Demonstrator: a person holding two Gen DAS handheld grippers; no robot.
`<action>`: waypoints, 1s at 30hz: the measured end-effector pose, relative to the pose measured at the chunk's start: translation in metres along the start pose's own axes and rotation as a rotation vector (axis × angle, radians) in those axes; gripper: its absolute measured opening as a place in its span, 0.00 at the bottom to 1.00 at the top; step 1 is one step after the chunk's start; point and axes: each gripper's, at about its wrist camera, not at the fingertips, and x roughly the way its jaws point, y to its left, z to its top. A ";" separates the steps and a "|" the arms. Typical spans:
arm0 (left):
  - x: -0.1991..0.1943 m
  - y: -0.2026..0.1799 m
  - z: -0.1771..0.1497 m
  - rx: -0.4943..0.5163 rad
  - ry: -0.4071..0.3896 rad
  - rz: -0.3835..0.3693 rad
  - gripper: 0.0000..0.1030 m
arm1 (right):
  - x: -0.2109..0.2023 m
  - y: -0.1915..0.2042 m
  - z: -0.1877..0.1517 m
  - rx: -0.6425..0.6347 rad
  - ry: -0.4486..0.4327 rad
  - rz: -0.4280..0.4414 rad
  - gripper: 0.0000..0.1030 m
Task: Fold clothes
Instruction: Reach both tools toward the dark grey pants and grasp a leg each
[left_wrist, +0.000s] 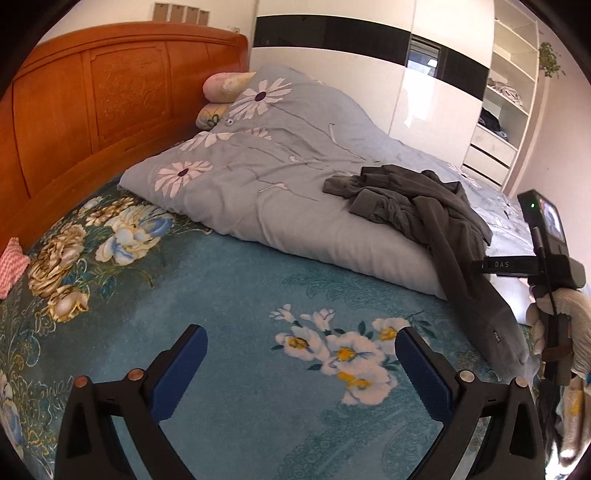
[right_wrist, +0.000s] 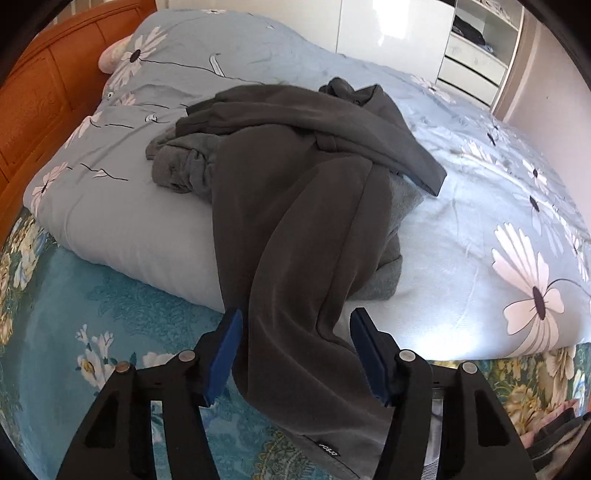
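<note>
A teal flowered bedspread (left_wrist: 229, 280) covers the bed, with a grey-blue daisy quilt (right_wrist: 461, 229) heaped on it. Dark grey trousers (right_wrist: 295, 206) lie crumpled on the quilt, one leg trailing down onto the bedspread. The right gripper (right_wrist: 295, 354) stands wide around that leg, not clamping it. The left gripper (left_wrist: 301, 373) hangs spread wide above bare bedspread.

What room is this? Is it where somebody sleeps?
Yes, it looks like a bedroom. There is a bed with a wooden headboard, a flowery quilt and pillows, and a wardrobe with shelves. Grey clothes lie on the quilt.
</note>
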 end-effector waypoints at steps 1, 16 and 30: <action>0.001 0.004 -0.001 -0.008 0.004 0.001 1.00 | 0.007 0.001 -0.001 0.003 0.023 0.012 0.59; -0.055 0.016 -0.013 -0.047 -0.017 -0.013 1.00 | -0.074 -0.036 -0.009 0.197 0.012 0.372 0.03; -0.143 0.043 -0.027 -0.067 -0.073 0.040 1.00 | -0.179 0.024 -0.079 0.048 -0.091 0.573 0.00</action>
